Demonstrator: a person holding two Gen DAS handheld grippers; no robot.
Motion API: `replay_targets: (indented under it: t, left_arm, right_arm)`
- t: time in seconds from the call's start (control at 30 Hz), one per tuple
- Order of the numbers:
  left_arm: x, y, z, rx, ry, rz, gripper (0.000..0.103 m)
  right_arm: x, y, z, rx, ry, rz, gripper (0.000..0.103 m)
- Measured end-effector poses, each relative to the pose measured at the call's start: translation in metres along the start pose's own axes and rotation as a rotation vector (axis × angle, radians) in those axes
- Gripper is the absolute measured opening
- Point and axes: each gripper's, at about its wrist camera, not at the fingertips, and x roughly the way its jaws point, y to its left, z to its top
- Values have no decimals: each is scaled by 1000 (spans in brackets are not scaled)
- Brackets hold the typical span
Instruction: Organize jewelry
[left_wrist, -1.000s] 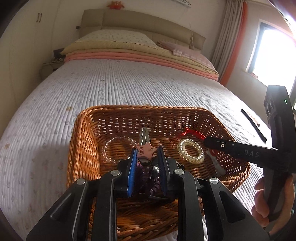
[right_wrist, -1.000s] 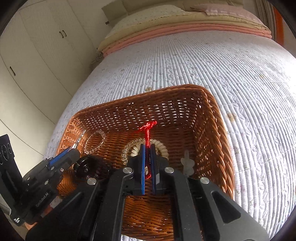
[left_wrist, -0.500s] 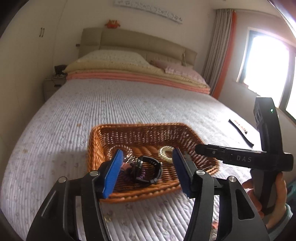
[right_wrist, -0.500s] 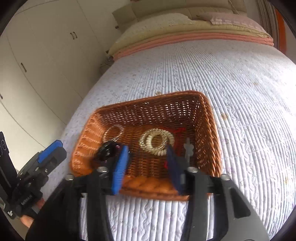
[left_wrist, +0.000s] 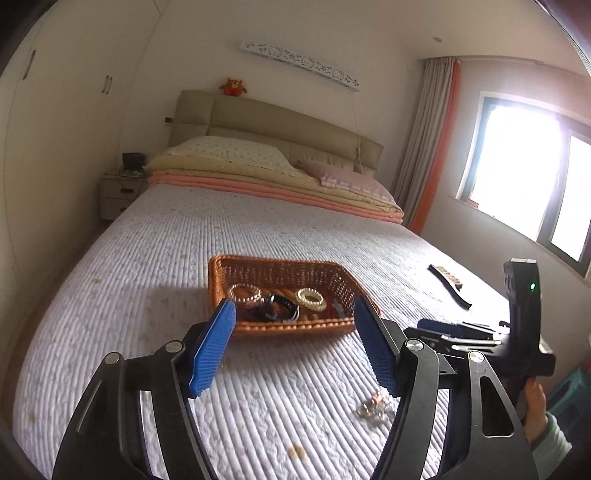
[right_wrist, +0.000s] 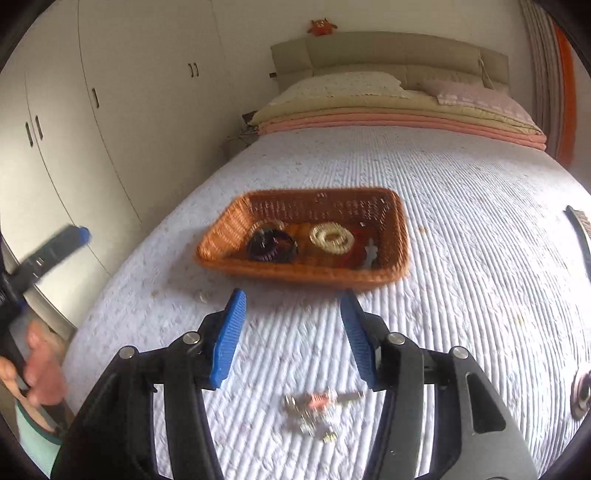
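A brown wicker basket (left_wrist: 221, 280) (right_wrist: 400, 236) sits mid-bed. It holds a cream coil bracelet (left_wrist: 312, 298) (right_wrist: 331, 238), a clear bead bracelet (left_wrist: 244, 293), a black watch (left_wrist: 280, 306) (right_wrist: 271, 245), a red cord (right_wrist: 356, 251) and a pale star piece (right_wrist: 370, 253). A small silver and pink jewelry piece (left_wrist: 373, 404) (right_wrist: 317, 410) lies loose on the quilt near me. My left gripper (left_wrist: 293, 345) is open and empty, back from the basket. My right gripper (right_wrist: 291, 332) is open and empty above the loose piece; it shows in the left wrist view (left_wrist: 454, 332).
The quilted white bedspread (left_wrist: 258, 229) stretches to stacked blankets and pillows (left_wrist: 258, 173) at the headboard. A black brush (left_wrist: 448, 284) lies on the bed's right side. Wardrobe doors (right_wrist: 92, 122) stand on the left, a window (left_wrist: 524, 192) on the right.
Both grippers opened, letting their items fall into the basket, then pulled back and up from it. The loose piece on the quilt has come into view.
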Motion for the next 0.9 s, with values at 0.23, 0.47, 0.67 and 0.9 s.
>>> replay_targets:
  t: [0.23, 0.47, 0.67, 0.9]
  left_arm:
    - [-6, 13, -48, -20, 48, 74, 65]
    - [8, 32, -82, -63, 121, 106, 65]
    - [22, 31, -102, -58, 174, 101, 65]
    - [29, 28, -109, -45, 193, 95, 65]
  right_arm:
    - [13, -12, -56, 39, 80, 1, 50]
    - [21, -16, -89, 54, 105, -28, 43]
    - [31, -20, -102, 91, 131, -34, 35]
    - [41, -29, -101, 121, 143, -39, 30]
